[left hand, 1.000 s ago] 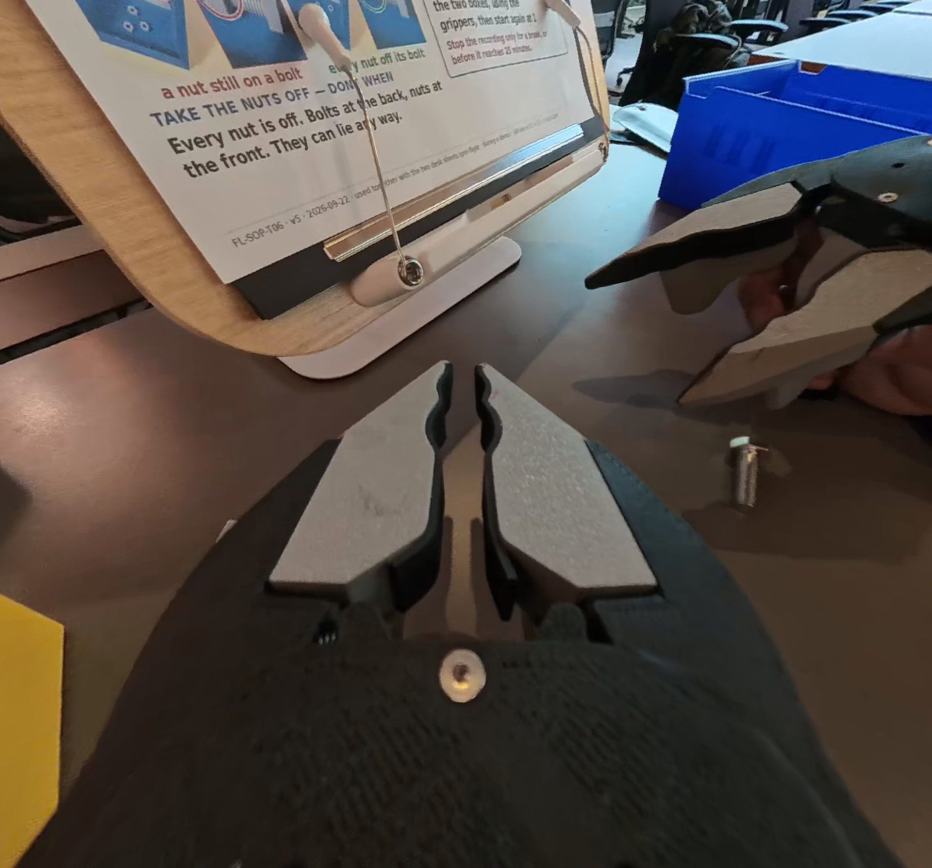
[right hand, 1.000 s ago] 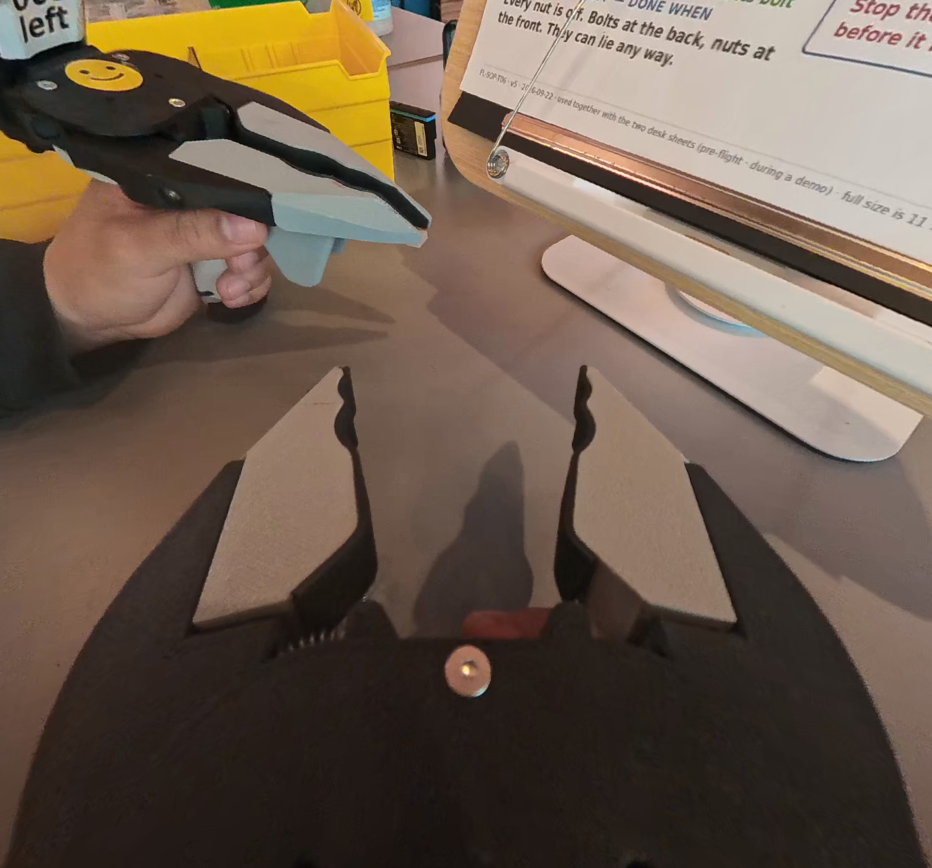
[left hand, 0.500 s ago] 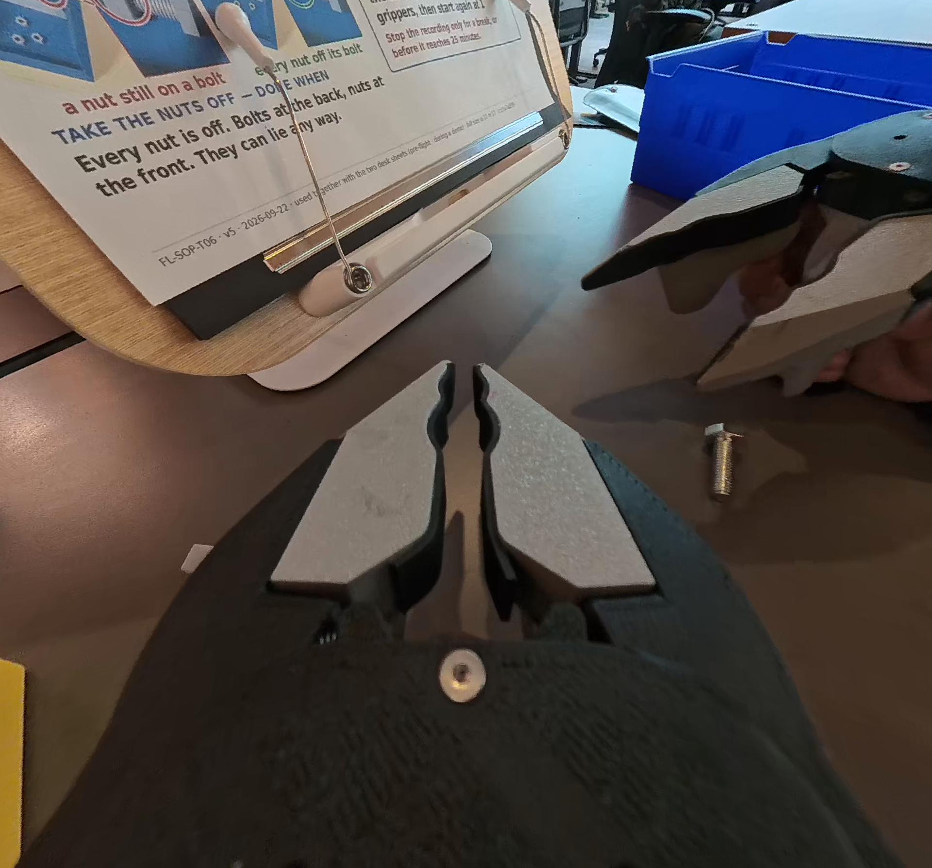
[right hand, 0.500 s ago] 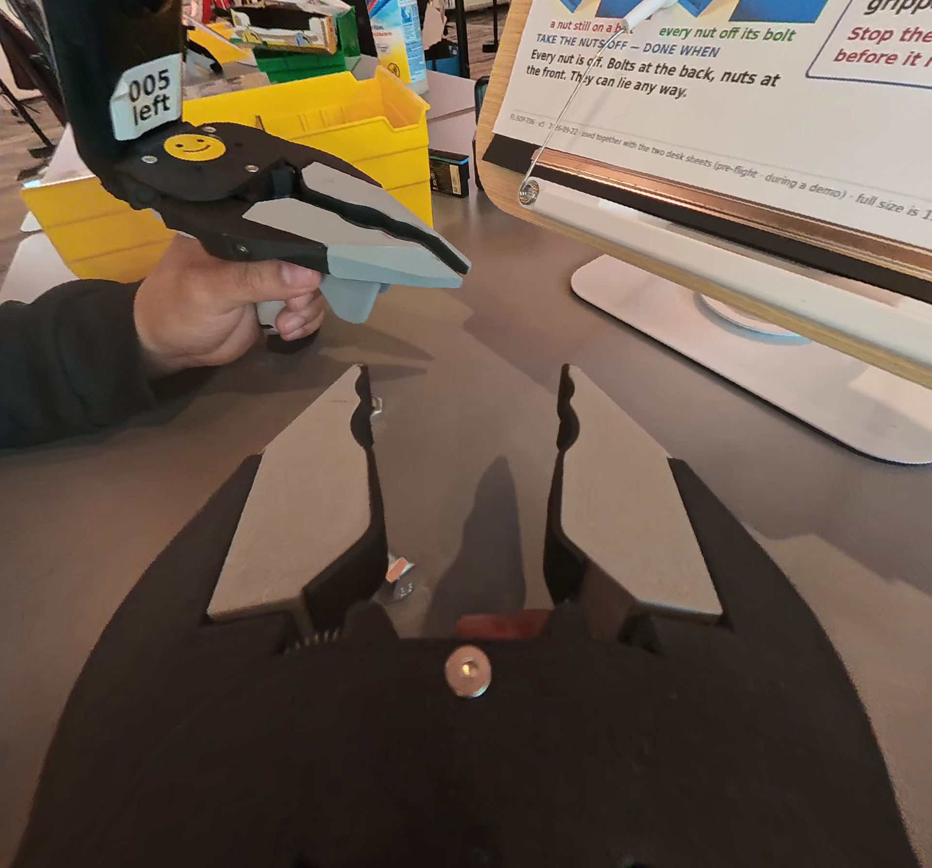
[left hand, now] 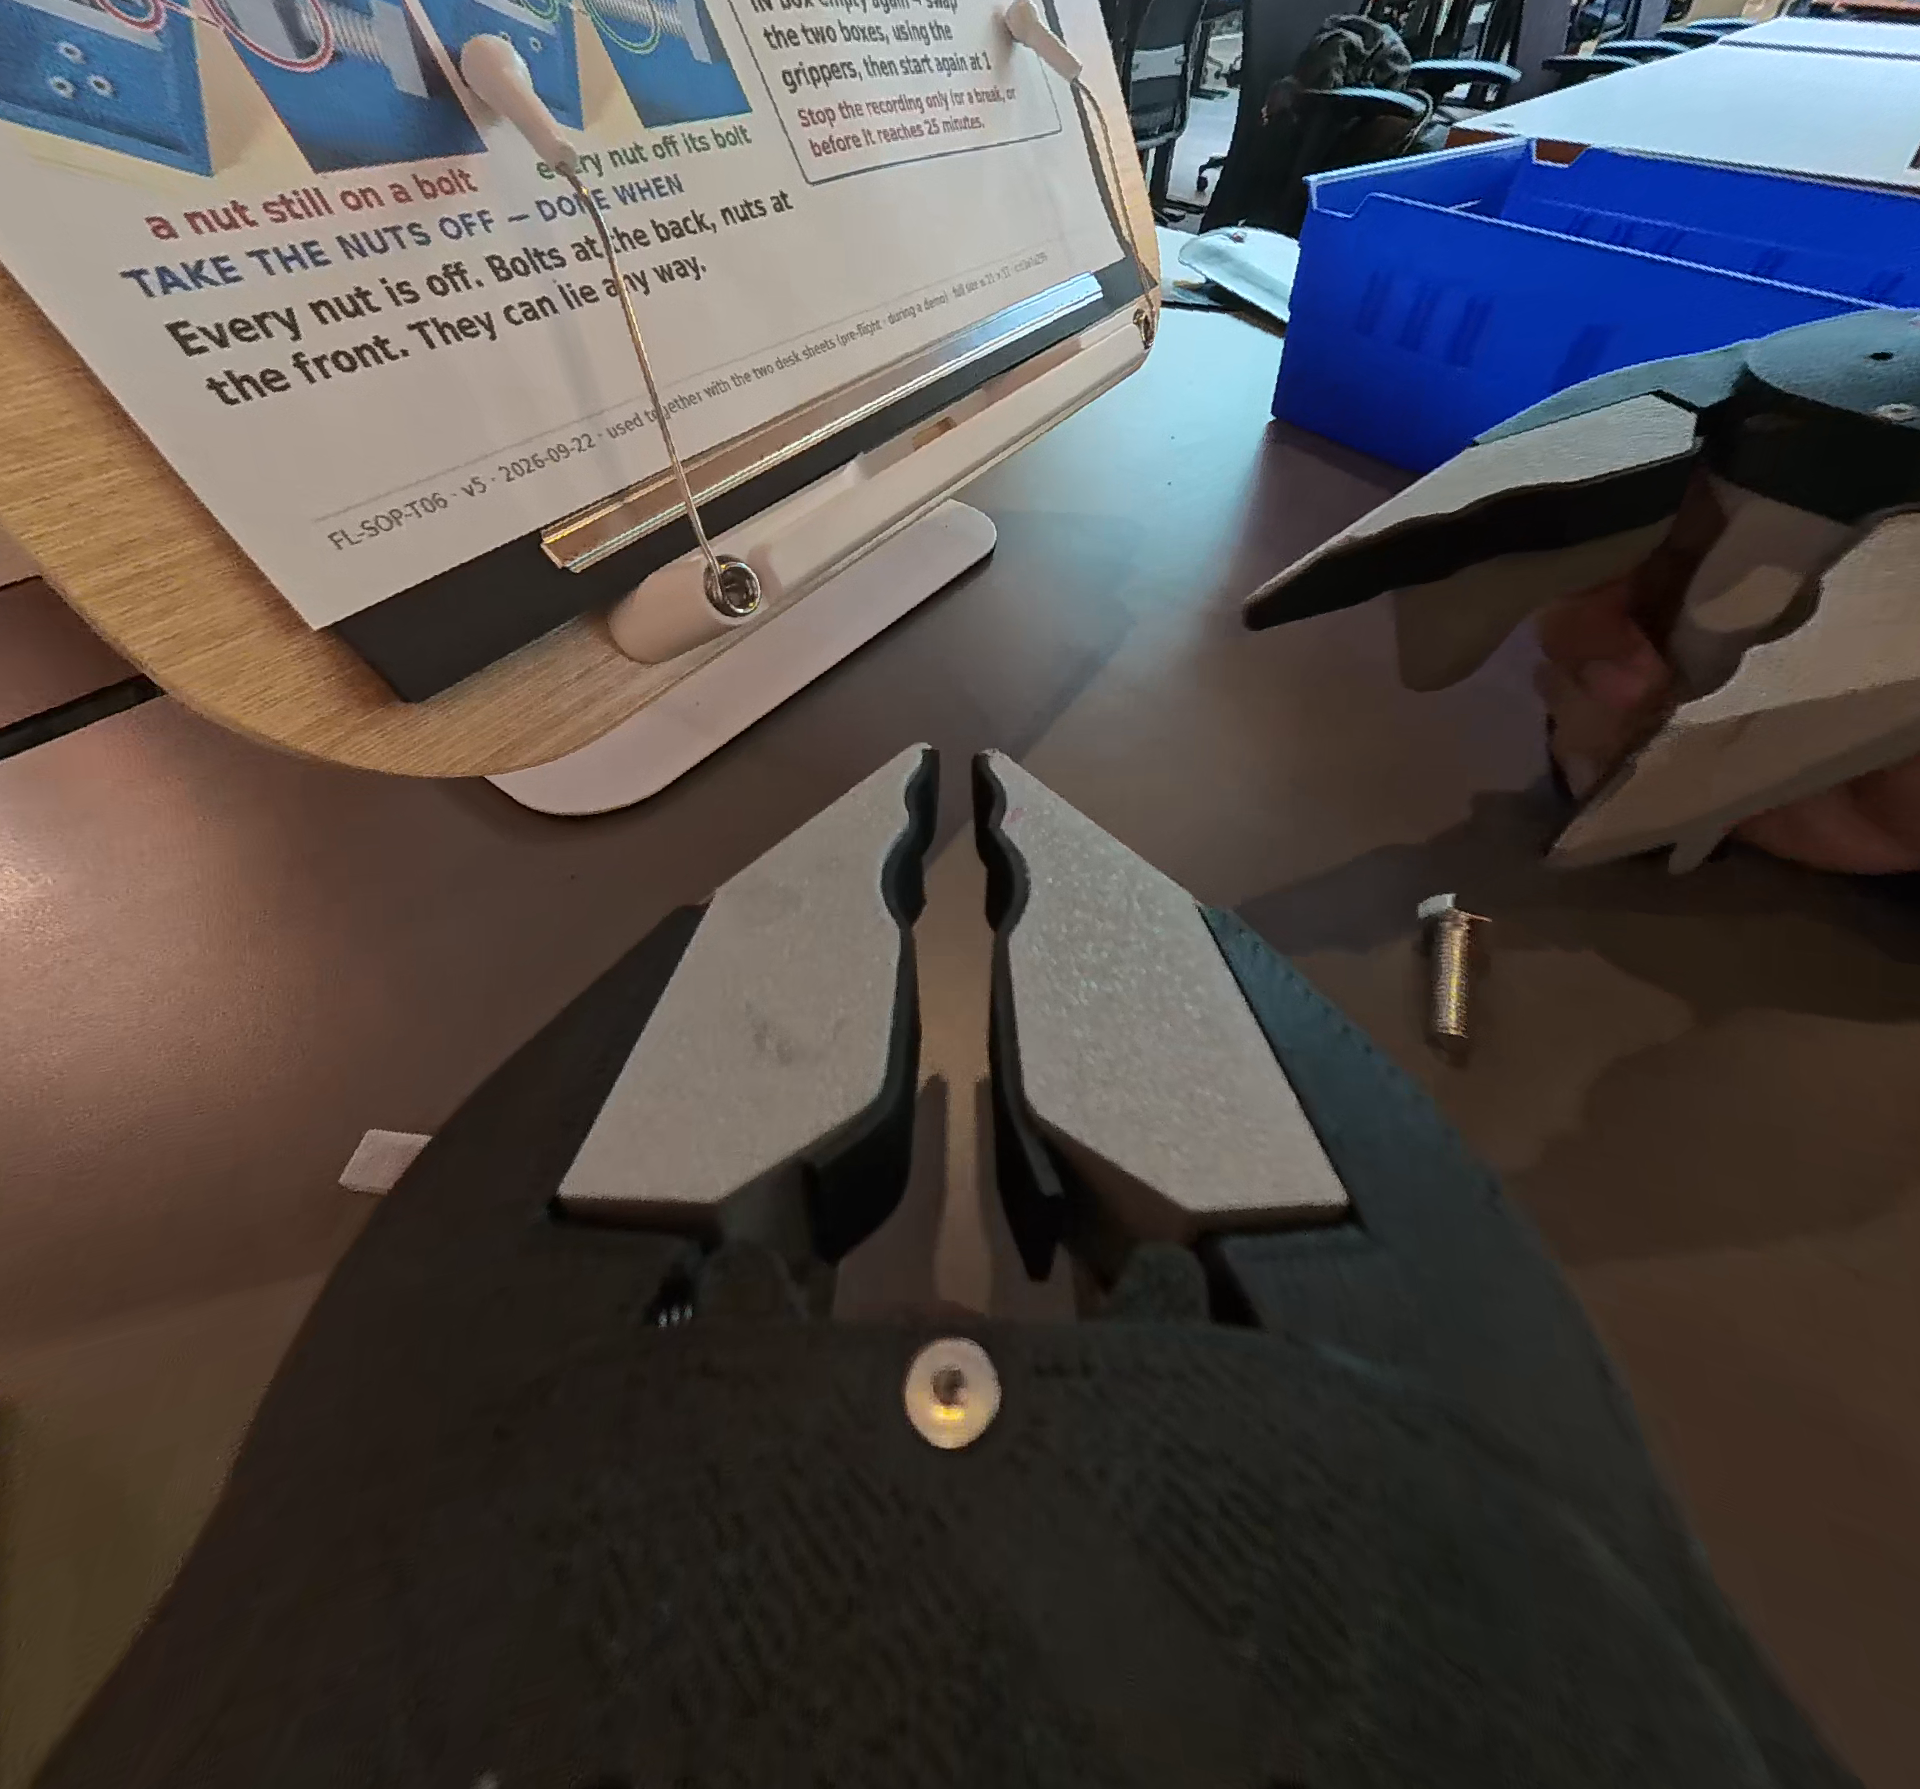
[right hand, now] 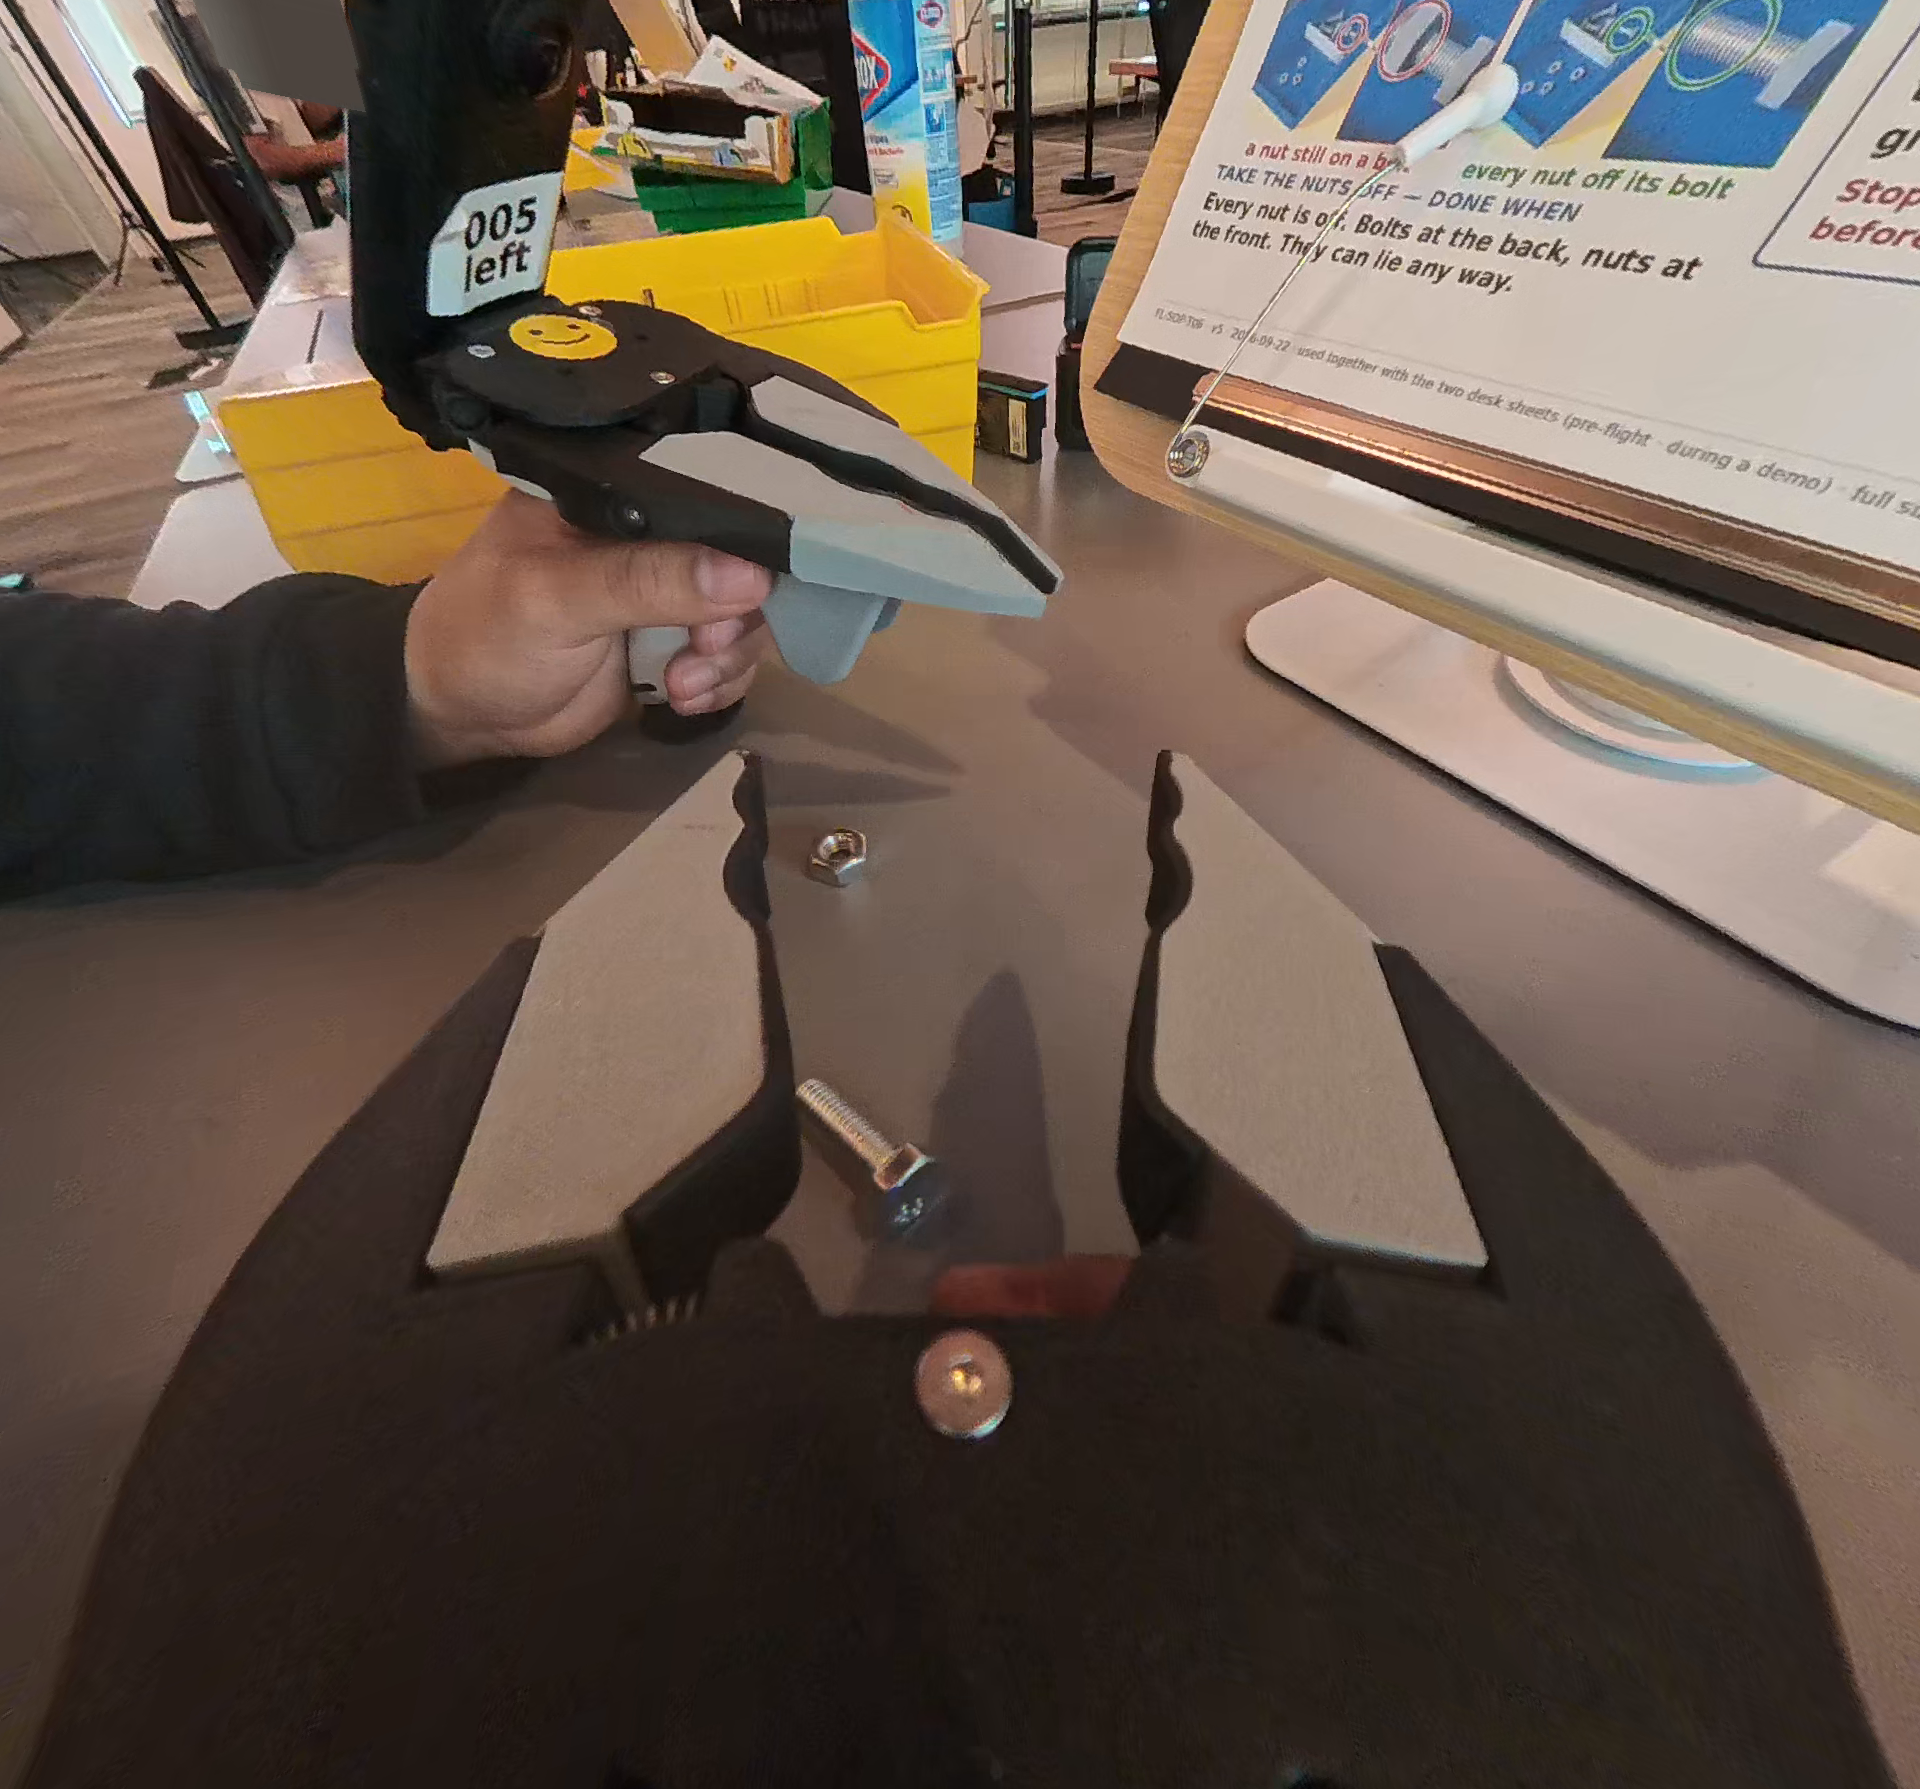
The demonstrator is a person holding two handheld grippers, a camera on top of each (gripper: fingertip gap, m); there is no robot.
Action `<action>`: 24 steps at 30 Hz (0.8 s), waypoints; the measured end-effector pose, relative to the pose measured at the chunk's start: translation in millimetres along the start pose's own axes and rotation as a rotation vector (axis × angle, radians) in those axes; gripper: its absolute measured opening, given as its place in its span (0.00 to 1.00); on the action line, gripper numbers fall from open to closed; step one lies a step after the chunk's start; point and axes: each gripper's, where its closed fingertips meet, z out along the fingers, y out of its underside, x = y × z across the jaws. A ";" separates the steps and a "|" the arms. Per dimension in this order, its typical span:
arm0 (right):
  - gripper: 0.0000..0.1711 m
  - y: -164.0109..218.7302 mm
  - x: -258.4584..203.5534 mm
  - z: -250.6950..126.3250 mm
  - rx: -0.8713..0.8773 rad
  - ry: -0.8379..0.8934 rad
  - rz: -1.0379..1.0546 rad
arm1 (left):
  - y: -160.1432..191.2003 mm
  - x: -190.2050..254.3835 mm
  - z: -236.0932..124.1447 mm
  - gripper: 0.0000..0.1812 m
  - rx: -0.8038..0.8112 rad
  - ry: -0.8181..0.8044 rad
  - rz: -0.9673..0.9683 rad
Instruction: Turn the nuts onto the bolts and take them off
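A silver bolt [right hand: 878, 1168] lies on the grey table between the fingers of my right gripper [right hand: 954, 763], which is open and empty above it. A loose hex nut [right hand: 837, 856] lies a little farther on, near the left fingertip. My left gripper [left hand: 954, 763] is shut with only a thin slit between its pads and holds nothing. It hovers left of the bolt [left hand: 1447, 976]; the nut does not show in the left wrist view. The right gripper [left hand: 1403, 731] shows open above the bolt. The left gripper [right hand: 1023, 581], held by a hand, shows beyond the nut.
A wooden document stand [left hand: 260, 700] with an instruction sheet stands on a white base [right hand: 1558, 783] at the back. A blue bin [left hand: 1558, 316] is at the far right, a yellow bin [right hand: 779, 326] at the far left with a wipes canister [right hand: 904, 77] behind.
The right gripper has drawn back, so the nut and the bolt have come into view between its fingers. The left gripper has shifted slightly. Neither jaw has opened or closed.
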 end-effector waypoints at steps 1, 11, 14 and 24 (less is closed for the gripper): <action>0.42 0.0 0.1 -1.4 0.002 -0.001 0.003 | 0.1 0.7 -0.1 0.02 -0.001 0.004 -0.004; 0.44 -8.0 3.5 -10.6 0.064 -0.021 0.025 | -3.0 8.2 -1.7 0.03 0.025 0.037 -0.089; 0.47 -9.9 -5.1 -10.5 0.071 -0.057 -0.027 | -5.6 13.5 -3.0 0.03 0.045 0.067 -0.132; 0.47 -10.1 -8.7 -16.9 0.066 -0.073 -0.131 | -7.1 20.2 -0.2 0.03 0.054 0.102 -0.169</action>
